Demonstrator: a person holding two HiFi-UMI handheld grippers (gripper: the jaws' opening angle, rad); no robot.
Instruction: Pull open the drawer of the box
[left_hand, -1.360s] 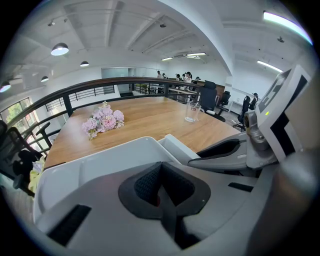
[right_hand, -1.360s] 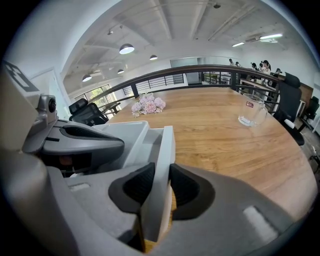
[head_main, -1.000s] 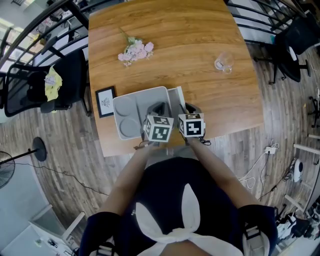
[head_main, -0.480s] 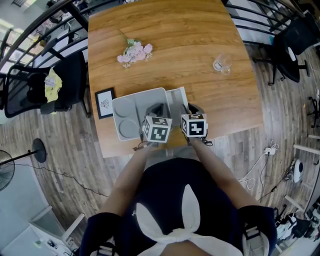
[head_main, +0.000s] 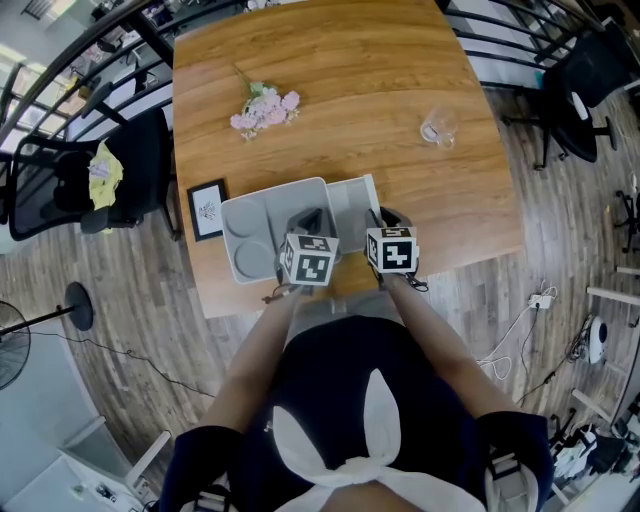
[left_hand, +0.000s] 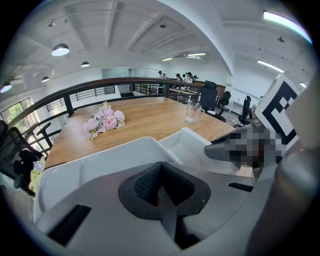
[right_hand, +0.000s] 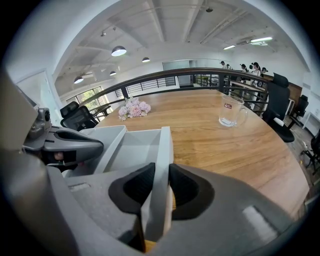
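The pull is under way, by my reading: the drawer stands partly out of the grey box, projecting from its 3 o'clock side in the head view, near the table edge closest to the person. The right gripper has its tongs pinching the drawer's upright front wall, one pad on each face. The left gripper has its tongs pressed together with nothing between them, low over the box top. It probably bears down there to steady the box, though the contact itself is not clear. The next move, as I judge it, calls for drawing the right gripper further toward 3 o'clock, straight along the drawer's run, with the pinch kept firm so the thin wall does not slip, while the left holds the box from sliding along. The exposed part of the drawer looks empty. The recesses moulded into the box top, round and rectangular, also hold nothing. A bunch of pink flowers lies at 12 o'clock of the box, a glass mug at about 2 o'clock, well apart, and a small framed picture sits just beside it at 9 o'clock.
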